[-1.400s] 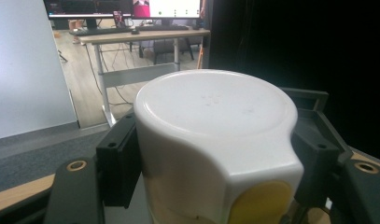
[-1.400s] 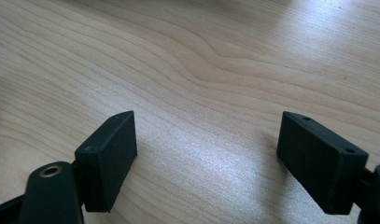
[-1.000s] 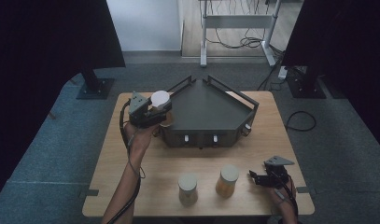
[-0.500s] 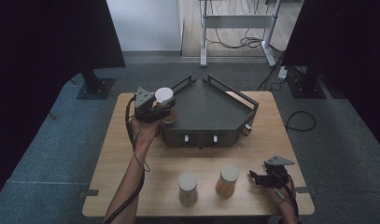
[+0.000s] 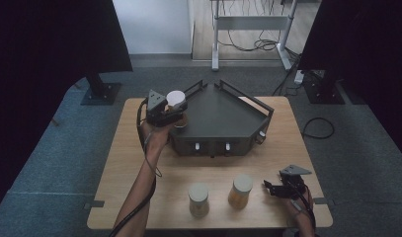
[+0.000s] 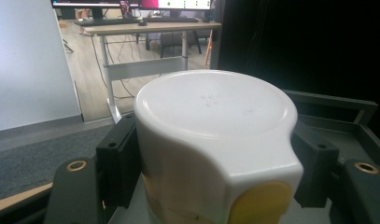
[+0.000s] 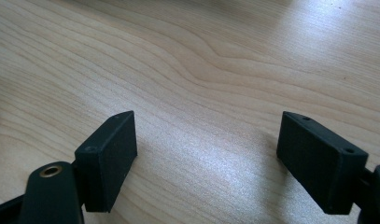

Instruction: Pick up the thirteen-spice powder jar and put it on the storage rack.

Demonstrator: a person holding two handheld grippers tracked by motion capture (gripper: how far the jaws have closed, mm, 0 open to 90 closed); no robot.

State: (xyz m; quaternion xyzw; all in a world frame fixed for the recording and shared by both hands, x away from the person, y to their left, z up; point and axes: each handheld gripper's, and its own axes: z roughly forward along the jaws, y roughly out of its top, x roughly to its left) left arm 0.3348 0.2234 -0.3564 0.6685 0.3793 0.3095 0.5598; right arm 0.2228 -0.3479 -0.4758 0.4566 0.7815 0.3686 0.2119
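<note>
My left gripper (image 5: 175, 111) is shut on a jar with a white lid (image 5: 175, 99), held upright at the left corner of a dark angular tray (image 5: 223, 114). In the left gripper view the jar (image 6: 215, 107) sits between both black pads (image 6: 117, 163), and the tray's rail (image 6: 351, 109) lies just behind it. My right gripper (image 5: 269, 188) rests low near the table's front right. In the right gripper view its jaws (image 7: 206, 158) stand apart over bare wood with nothing between them.
Two more lidded jars stand near the front edge of the wooden table (image 5: 124, 163): a pale one (image 5: 199, 199) and an amber one (image 5: 240, 190). Dark curtains and stands flank the table; a desk frame stands beyond it.
My left hand has carried the jar a little to the right and farther back, toward the tray. The right gripper has stayed where it was.
</note>
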